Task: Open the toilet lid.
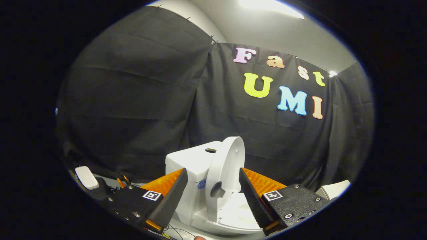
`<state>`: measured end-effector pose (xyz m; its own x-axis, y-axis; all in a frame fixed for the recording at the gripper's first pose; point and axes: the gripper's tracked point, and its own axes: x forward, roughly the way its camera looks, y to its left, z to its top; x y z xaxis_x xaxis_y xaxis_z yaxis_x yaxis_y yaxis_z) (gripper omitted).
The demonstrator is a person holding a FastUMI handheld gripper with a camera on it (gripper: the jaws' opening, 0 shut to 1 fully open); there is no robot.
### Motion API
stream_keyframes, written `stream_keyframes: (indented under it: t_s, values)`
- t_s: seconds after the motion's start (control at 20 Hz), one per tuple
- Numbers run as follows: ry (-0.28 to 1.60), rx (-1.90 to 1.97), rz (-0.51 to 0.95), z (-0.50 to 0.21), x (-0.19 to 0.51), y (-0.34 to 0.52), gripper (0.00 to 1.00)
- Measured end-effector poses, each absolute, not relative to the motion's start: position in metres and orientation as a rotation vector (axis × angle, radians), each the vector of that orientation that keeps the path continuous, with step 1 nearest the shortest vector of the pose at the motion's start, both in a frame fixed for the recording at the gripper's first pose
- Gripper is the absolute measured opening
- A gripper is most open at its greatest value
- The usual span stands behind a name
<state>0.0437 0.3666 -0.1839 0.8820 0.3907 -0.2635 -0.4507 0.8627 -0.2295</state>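
one toilet (200, 173), one raised lid (225, 173).

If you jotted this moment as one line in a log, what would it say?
toilet lid: raised, about upright | tool: open, fingers either side of lid, not pressing | toilet tank: behind lid | seat: exposed

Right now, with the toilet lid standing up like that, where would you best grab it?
By its thin curved rim, I'd judge. The toilet lid stands nearly upright, edge-on between the open gripper fingers, against the tank. Come straight from the front, one finger on each flat face.
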Motion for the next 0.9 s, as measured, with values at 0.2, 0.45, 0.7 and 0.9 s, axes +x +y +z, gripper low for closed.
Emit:
stream_keyframes:
  t_s: [0.2, 0.45, 0.7, 0.9]
  values:
    - [0.186, -0.226, 0.406, -0.134, 0.056, 0.278, 0.95]
    - [0.169, -0.249, 0.325, -0.097, 0.051, 0.199, 0.95]
    - [0.161, -0.182, 0.217, -0.051, 0.04, 0.149, 0.95]
    - [0.117, 0.022, 0.158, -0.026, 0.025, 0.118, 0.95]
